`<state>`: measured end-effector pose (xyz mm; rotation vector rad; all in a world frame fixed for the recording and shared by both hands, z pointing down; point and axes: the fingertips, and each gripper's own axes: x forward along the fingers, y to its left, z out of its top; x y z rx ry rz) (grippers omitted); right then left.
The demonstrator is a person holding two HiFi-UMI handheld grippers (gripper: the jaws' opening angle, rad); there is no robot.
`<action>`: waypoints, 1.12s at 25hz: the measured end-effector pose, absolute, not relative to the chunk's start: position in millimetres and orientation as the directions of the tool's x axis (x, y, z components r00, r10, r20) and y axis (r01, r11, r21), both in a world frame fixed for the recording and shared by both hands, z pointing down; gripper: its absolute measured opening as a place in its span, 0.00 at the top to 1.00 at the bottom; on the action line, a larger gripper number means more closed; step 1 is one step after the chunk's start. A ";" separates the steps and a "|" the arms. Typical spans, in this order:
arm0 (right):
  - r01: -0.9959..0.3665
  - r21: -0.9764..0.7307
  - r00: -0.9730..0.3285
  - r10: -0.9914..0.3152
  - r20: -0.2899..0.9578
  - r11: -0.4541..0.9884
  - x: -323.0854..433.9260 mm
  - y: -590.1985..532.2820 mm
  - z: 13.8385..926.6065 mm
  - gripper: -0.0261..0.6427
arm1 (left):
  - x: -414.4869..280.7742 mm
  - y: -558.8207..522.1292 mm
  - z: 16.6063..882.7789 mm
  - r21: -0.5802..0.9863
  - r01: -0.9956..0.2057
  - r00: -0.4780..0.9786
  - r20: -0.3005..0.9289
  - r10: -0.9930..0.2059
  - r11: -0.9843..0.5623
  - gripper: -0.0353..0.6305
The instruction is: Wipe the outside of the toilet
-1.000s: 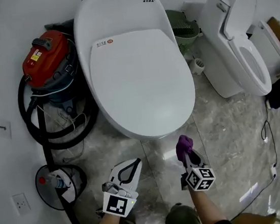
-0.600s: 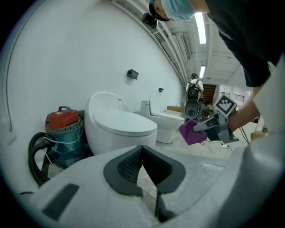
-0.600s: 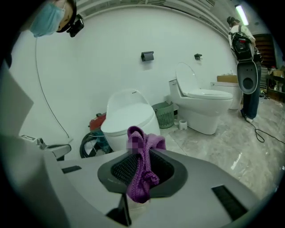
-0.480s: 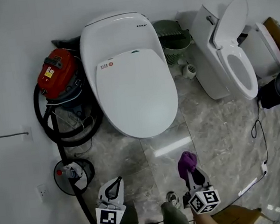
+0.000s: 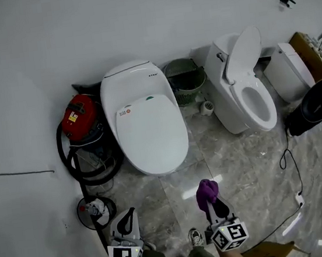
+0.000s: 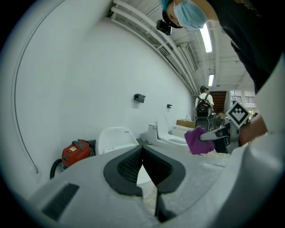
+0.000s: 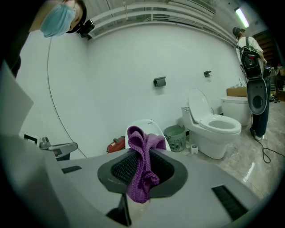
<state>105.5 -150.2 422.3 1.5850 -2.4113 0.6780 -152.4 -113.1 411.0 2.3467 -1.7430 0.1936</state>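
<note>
A: Where is the toilet (image 5: 146,127) sitting right now?

B: It is standing against the white wall (image 5: 50,45) with its lid closed, well ahead of both grippers, and nothing is touching it. A red vacuum cleaner (image 5: 82,120) is crowding it on the left of the head view. A green basket (image 5: 185,79) is sitting just beside it on the other side, and a second toilet (image 5: 244,93), lid raised, is standing beyond that.

A: And the cloth?

B: The right gripper (image 5: 216,207) is pinching a purple knitted cloth (image 5: 207,190) between its jaws. The loose folds are sticking out past the tips and one end is dangling. The left gripper (image 5: 127,217) is hanging low beside it, its jaws pressed together at the tips with nothing between them.

A: How are you expecting things to handle?

B: The toilet is looking like glazed ceramic and hard plastic, so I am judging it stiff, heavy and slippery. It is not a thing to grip, only to press the cloth against. The cloth is looking soft and light and is likely to bunch, so I am thinking a hold near its middle is sensible, leaving free fabric to lie on the curved shell
</note>
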 end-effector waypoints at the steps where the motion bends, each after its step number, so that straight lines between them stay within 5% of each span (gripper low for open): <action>1: -0.902 -0.275 -0.421 -0.824 0.378 0.334 106.3 -149.3 410.9 0.86 | -150.1 -112.6 399.0 0.087 -0.955 0.295 0.222 -0.929 -0.282 0.94; 12: -0.901 -0.273 -0.418 -0.843 0.340 0.336 128.1 -124.2 335.5 0.86 | -124.0 -89.3 323.4 0.083 -0.943 0.333 0.217 -0.918 -0.323 0.94; 28: -0.827 -0.179 -0.561 -0.766 0.314 0.533 157.9 -70.5 224.3 0.86 | -28.1 -41.3 211.2 0.038 -0.906 0.417 0.257 -0.872 -0.422 0.94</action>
